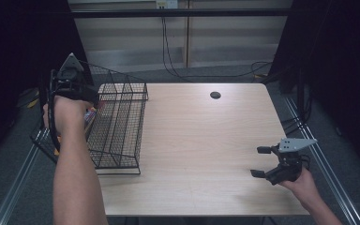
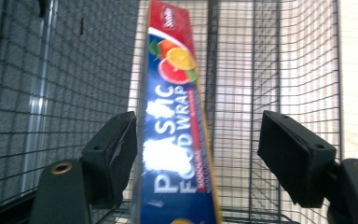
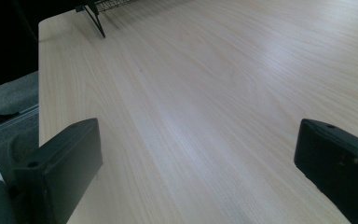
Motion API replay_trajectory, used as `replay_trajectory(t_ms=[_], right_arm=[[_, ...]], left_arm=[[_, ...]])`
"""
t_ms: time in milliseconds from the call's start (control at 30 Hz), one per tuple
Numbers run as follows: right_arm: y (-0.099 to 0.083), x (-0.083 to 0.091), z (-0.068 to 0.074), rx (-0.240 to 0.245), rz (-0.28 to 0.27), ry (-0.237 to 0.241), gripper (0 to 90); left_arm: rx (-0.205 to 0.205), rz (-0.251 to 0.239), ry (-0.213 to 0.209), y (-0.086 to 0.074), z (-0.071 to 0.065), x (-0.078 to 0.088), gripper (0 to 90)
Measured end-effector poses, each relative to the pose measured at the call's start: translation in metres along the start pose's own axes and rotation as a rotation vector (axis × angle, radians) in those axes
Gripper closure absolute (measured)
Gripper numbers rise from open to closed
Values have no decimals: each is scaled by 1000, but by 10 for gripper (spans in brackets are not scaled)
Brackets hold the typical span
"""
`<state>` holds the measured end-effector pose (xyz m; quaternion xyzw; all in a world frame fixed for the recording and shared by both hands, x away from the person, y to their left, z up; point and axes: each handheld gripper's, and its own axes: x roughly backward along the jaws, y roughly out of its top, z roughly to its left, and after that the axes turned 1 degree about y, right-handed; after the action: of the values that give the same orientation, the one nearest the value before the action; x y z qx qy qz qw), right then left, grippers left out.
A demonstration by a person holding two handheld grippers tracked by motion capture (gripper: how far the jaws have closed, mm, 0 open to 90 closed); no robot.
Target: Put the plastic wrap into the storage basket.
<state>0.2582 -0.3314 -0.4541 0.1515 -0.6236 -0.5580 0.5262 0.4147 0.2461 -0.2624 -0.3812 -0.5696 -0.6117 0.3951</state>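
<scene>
food wrap box (image 2: 177, 140) inside wire basket (image 1: 122, 122), mesh walls close around.

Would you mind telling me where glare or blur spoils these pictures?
Left gripper view: glare whitens the lettering on the plastic food wrap box. Right gripper view: the near table is soft and sheeny. High view: dark surroundings, evenly lit tabletop.

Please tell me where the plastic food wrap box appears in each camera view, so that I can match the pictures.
High view: a small red piece of the plastic food wrap box peeks out beside the left hand, inside the wire basket.
Left gripper view: the box stands in the centre, between the open jaws, close to the left one.
Right gripper view: not in it.
Shared landmark: the wire basket, whose foot appears top left in the right gripper view.
</scene>
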Motion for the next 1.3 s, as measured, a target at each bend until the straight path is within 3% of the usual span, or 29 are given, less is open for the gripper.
replay_trajectory(t_ms=[167, 200, 400, 533, 767, 1033, 1233, 1300], right_arm=[[0, 1, 1, 0, -1, 1, 7], [0, 1, 1, 1, -1, 0, 7], [0, 2, 1, -2, -1, 1, 7], [0, 1, 1, 0, -1, -1, 7], [0, 1, 2, 3, 0, -2, 7], [0, 1, 2, 3, 1, -2, 7], [0, 0, 1, 4, -1, 1, 8], [0, 0, 1, 4, 0, 5, 8]], left_arm=[[2, -20, -45, 2, -7, 2, 234], [-22, -34, -39, 3, -11, 4, 218], [-67, -58, -70, 4, -22, 4, 157], [-95, -93, -141, 5, -36, 4, 128], [-160, -104, -168, 7, -55, 2, 108], [-238, -127, -236, 4, -82, -2, 102], [-265, -134, -277, 0, -96, -6, 96], [-275, -131, -273, 0, -99, -7, 95]])
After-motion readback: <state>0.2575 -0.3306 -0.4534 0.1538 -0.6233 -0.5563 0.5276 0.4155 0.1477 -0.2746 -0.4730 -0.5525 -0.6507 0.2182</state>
